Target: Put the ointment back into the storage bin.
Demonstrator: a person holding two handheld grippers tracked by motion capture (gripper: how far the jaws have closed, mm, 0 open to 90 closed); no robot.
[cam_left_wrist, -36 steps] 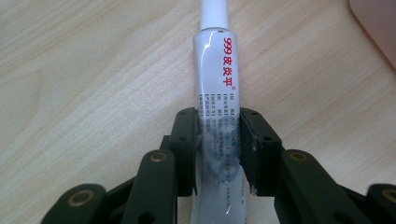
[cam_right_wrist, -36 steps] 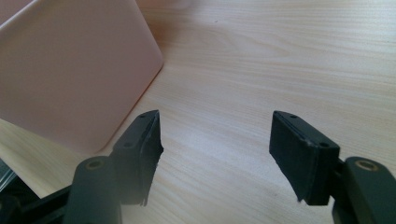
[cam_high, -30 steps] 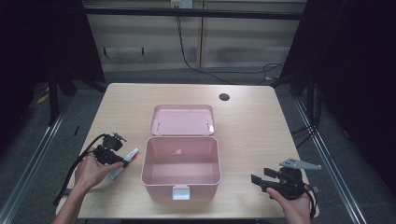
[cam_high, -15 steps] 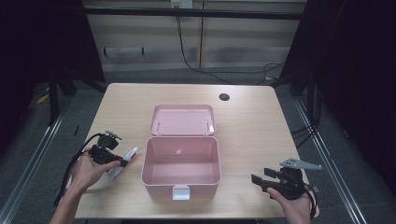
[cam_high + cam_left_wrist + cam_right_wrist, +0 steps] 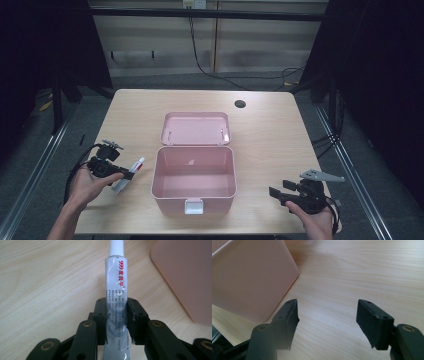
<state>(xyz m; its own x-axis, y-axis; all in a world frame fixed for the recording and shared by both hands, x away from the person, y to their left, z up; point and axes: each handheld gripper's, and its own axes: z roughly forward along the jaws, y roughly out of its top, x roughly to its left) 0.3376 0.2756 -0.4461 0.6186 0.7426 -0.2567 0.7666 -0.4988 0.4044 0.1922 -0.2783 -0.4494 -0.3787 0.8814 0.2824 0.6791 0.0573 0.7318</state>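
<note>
My left gripper (image 5: 117, 315) clamps a white tube (image 5: 117, 290) with red print, its cap pointing toward the open pink box (image 5: 194, 172) at the table's (image 5: 140, 107) near middle, just left of it. My right gripper (image 5: 327, 320), jaws spread wide and empty, rests near the box's right side.

Wooden table (image 5: 280, 135), pink box (image 5: 194, 180)

We see a pink box (image 5: 193, 172) on a light wood surface (image 5: 270, 135), a silver tube (image 5: 116, 297) with red writing, a white cap (image 5: 117, 247), and black fingers (image 5: 373, 322).
</note>
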